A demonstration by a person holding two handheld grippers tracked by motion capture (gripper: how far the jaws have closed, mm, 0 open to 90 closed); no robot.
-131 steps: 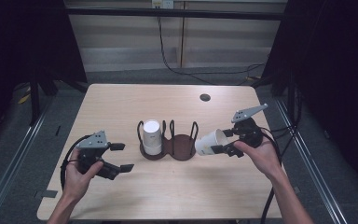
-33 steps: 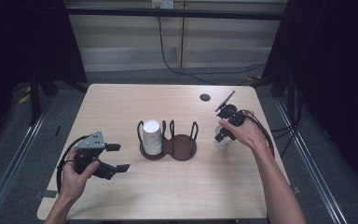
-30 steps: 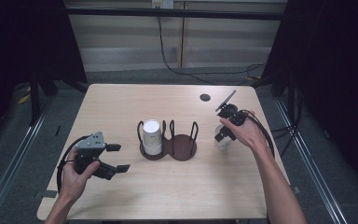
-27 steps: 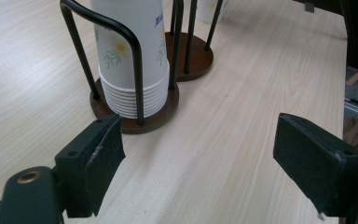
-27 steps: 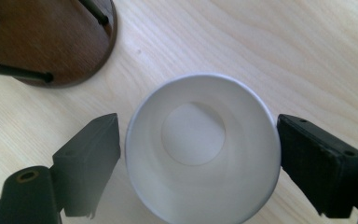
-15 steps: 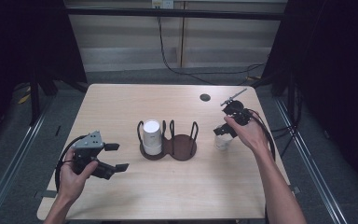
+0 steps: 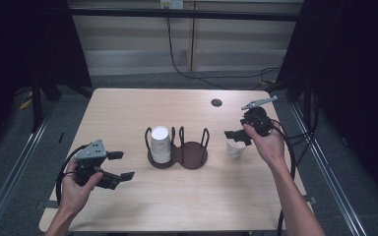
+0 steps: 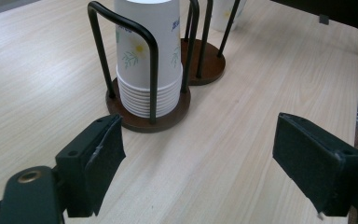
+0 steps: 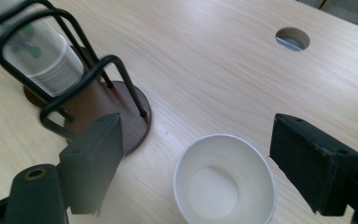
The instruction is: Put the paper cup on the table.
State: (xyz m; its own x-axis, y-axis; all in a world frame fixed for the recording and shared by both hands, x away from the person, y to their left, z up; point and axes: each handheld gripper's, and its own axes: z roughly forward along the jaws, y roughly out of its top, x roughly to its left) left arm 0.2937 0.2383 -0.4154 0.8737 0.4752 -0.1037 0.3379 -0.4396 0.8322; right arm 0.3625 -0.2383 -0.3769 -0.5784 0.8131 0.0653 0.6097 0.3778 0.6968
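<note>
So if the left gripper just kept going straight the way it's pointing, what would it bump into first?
Most likely the stack of paper cups in the near side of the wire holder, which sits dead ahead of the open left gripper. Bare table lies between.

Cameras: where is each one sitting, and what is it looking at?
High view: above the table, looking forward and down; forearms, both hands.
Left gripper view: on the left hand-held gripper, facing the cup stack in its holder; open jaws.
Right gripper view: on the right hand-held gripper, above the single cup; open jaws.
Shared: all show the holder.
</note>
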